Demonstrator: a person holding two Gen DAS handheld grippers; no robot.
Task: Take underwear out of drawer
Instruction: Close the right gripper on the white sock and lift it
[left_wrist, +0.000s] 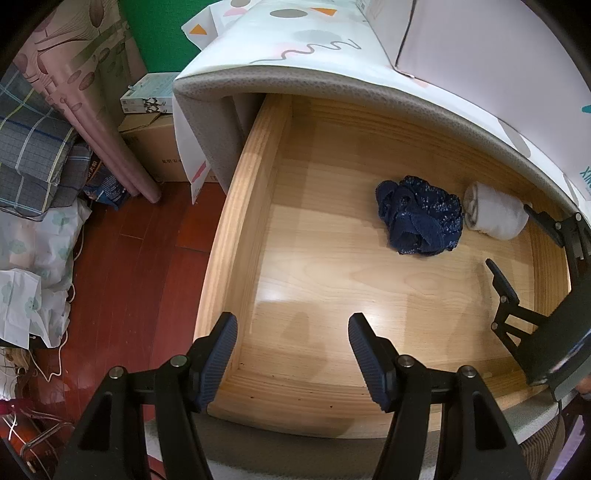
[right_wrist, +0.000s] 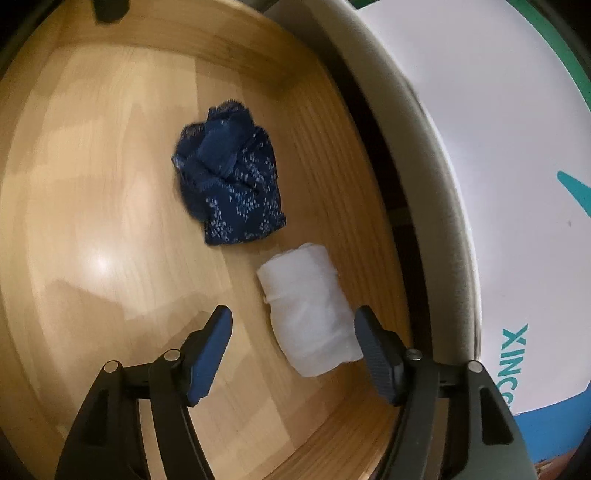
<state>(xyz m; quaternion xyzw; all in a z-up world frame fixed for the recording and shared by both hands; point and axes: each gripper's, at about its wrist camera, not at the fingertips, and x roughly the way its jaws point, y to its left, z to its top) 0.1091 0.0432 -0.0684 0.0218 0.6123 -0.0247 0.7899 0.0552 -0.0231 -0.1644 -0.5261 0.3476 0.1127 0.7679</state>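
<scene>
Left gripper hangs over the near-left corner of the pulled-out wooden drawer, jaws apart, nothing between them. Right gripper is inside the drawer, jaws apart and gripping nothing; the rolled white underwear lies on the floor just ahead, close to its right finger. The crumpled navy underwear sits farther ahead, beside the white roll.
</scene>
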